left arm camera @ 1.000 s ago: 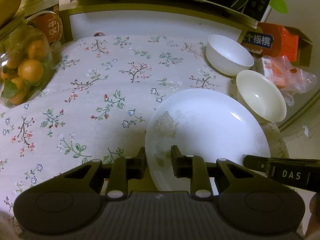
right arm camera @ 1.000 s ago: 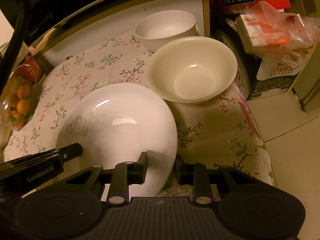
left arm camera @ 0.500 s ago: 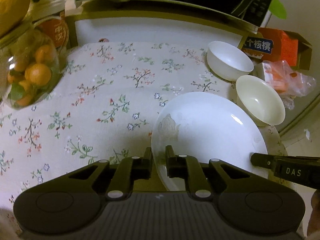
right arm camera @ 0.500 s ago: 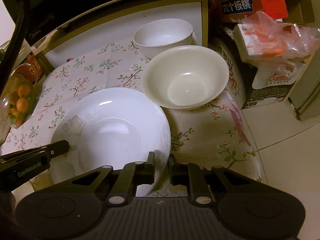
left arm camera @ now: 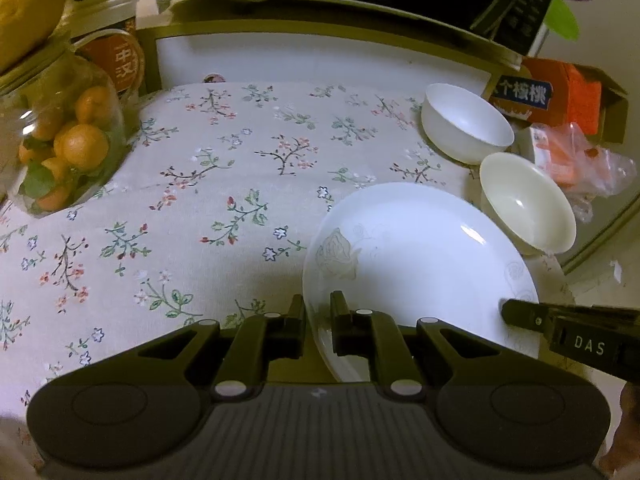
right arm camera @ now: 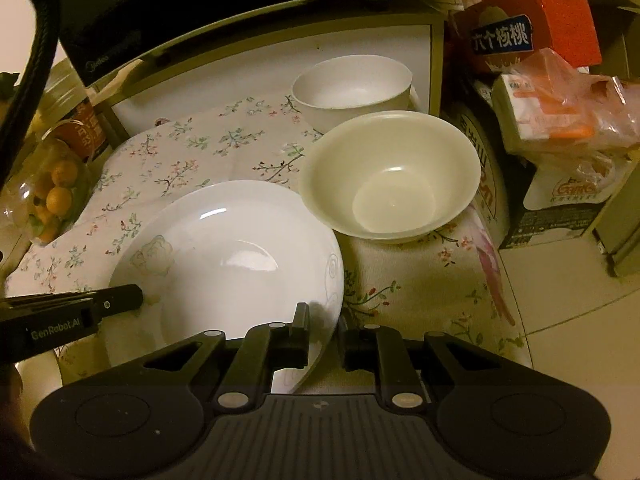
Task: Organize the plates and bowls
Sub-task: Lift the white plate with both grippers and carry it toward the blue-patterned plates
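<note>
- Broadly, the worktop under its flowered cloth carries every dish singly; nothing is stacked yet, so I judge the organizing barely begun.
- Largest of the dishes, the white plate sits at the near right part of the cloth, its near rim reaching toward the worktop's edge, and it is the piece in hand now.
- Next, the cream bowl stands just beyond the plate's right side, very close to its rim, though contact cannot be told.
- Behind that, the white bowl rests at the far right of the cloth, close to the cream one and upright.
- Of the two tools, the left tool is clenched on the plate's near left rim, with the rim between its pads.
- Likewise, the right tool is clamped on the plate's near right rim.
- Left to do, as I read it: shifting the plate to its place and nesting the two bowls together.
</note>
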{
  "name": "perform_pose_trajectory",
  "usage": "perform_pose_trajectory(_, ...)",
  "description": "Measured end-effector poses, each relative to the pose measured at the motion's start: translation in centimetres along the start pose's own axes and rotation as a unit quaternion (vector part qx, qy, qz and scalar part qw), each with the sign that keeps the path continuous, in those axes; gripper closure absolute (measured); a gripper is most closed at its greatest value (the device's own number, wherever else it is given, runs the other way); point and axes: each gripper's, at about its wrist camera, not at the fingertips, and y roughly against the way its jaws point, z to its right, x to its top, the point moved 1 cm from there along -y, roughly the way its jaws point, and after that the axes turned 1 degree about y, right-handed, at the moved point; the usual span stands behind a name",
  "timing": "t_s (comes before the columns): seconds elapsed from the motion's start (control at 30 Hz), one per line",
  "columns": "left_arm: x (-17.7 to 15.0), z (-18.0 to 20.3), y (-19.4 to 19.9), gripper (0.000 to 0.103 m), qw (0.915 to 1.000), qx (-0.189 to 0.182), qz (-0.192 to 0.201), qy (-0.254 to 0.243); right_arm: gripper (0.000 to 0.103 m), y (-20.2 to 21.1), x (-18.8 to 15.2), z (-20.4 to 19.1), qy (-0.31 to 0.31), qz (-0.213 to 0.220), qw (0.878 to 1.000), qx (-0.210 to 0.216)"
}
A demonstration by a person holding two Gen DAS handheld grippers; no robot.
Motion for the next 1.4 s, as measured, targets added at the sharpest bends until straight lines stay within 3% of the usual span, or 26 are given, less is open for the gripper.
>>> perform_pose_trajectory(0.7,0.1,-1.3,8.4,0.094,0.9974,-0.015,0.069,0.015,0.089,6.9,-0.1,-1.6,-0.043,0.045,0.996,0.06)
perform_pose_trajectory(1.0,-1.6,-2.4,12.4,0.094,0.9957,-0.007,0.09,0.02,0.089,9.5,-1.2,-2.9,-0.058,0.037,0.994,0.089)
perform_pose_trajectory(1.4,-5.5,-5.7,17.0,0.094,0.9918,0.016,0.113,0.059,0.089,11.9,-3.7,-7.5,-0.02,0.031,0.993,0.116)
